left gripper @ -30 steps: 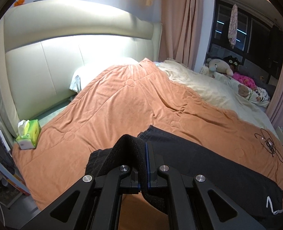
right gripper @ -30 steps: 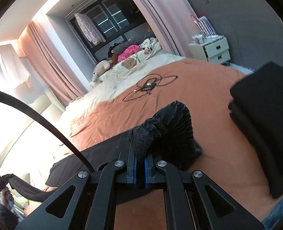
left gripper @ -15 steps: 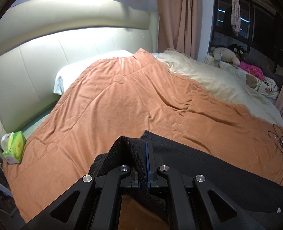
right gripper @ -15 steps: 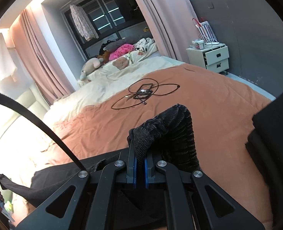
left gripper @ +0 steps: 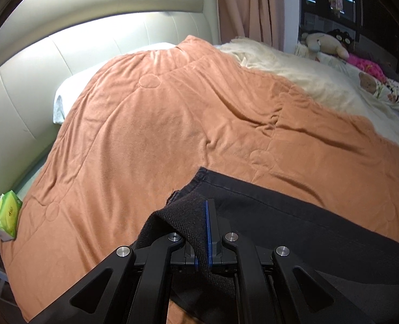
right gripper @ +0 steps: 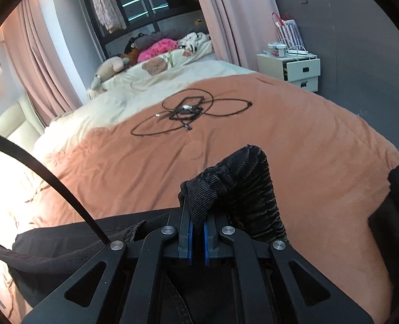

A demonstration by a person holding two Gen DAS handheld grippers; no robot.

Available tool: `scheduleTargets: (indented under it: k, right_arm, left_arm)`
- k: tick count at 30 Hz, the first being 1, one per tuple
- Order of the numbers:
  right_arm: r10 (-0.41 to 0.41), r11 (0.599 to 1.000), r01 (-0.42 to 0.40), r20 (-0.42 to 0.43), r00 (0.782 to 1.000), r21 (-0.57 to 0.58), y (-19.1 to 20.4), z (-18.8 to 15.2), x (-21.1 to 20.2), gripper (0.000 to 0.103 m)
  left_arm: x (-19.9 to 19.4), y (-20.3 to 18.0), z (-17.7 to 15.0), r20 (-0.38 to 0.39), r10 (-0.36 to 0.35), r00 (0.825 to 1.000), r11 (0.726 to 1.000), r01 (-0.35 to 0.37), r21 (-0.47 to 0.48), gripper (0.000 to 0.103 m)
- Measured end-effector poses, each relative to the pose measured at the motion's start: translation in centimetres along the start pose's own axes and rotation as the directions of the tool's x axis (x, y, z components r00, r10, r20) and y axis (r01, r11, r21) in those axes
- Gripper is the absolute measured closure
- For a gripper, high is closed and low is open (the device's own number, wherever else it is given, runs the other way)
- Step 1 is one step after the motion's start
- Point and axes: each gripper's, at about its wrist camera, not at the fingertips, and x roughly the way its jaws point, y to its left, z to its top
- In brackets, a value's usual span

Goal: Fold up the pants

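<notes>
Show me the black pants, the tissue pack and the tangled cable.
black pants (left gripper: 293, 216), left wrist view, flat leg panel.
tissue pack (left gripper: 6, 214), left wrist view, green front.
tangled cable (right gripper: 186, 110), right wrist view, central knot.

Pants (left gripper: 293, 216) on quilt (left gripper: 159, 135) – cable (right gripper: 188, 113) beyond (tissues (left gripper: 6, 216) perhaps bedside).

Black linkage left gripper (left gripper: 203, 232), right gripper (right gripper: 196, 232); silver screws, blue-lined jaws.

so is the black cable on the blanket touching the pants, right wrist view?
No, the coiled cable lies further up the orange blanket, apart from the pants.
</notes>
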Motion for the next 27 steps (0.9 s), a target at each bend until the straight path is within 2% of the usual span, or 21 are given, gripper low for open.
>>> scheduleTargets:
  k: [10, 20, 27]
  right_arm:
    - [-0.076, 0.997, 0.074, -0.066, 0.995, -0.031, 1.8, 1.7, 6.3, 0.101]
    - [-0.136, 0.985, 0.124, -0.108, 0.985, -0.118, 3.0, 3.0, 11.1, 0.101]
    - [-0.167, 0.978, 0.147, -0.129, 0.977, -0.149, 3.4, 3.0, 13.9, 0.101]
  left_arm:
    - [5.7, -3.0, 1.3, -0.049, 0.044, 0.998, 0.999, -0.042, 0.034, 0.099]
    - [11.9, -6.3, 2.3, -0.105, 0.115, 0.988, 0.992, -0.109, 0.064, 0.099]
    - [14.9, -7.5, 2.1, -0.124, 0.122, 0.985, 0.990, -0.113, 0.079, 0.098]
